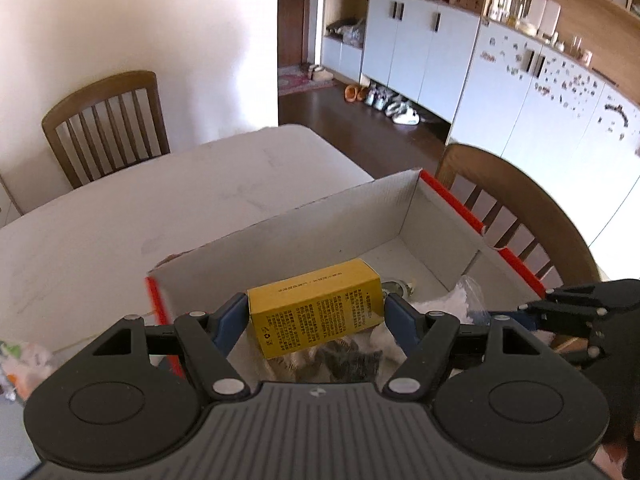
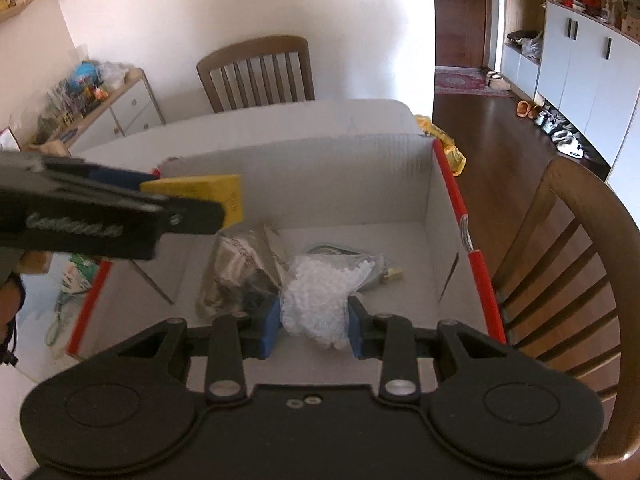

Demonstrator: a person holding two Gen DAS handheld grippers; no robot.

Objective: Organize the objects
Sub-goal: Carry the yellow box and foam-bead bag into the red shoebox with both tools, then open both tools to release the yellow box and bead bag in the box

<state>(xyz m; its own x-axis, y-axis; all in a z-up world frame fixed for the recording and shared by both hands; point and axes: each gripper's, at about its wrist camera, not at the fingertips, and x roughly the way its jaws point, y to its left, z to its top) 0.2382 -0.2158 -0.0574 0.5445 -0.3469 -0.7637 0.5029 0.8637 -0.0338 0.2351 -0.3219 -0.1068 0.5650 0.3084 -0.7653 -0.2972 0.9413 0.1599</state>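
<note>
The left gripper [image 1: 316, 316] pinches the yellow carton [image 1: 316, 306] between its blue fingers [image 1: 230, 320], above the open box [image 1: 280, 232] on the worktop [image 1: 120, 208]. At the box's near right, the right gripper [image 2: 314, 326] fingers [image 2: 270, 326] squeeze a bag of white beads [image 2: 320, 296].

Black linkage grippers, blue pads [image 2: 269, 330], silver screws

The left claw [image 1: 316, 316] has its blue pads pressed on both sides of a yellow box [image 1: 320, 306], held raised. The right claw [image 2: 314, 326] sits lower, to its right, pads closed on a bag of white pellets [image 2: 318, 296].
</note>
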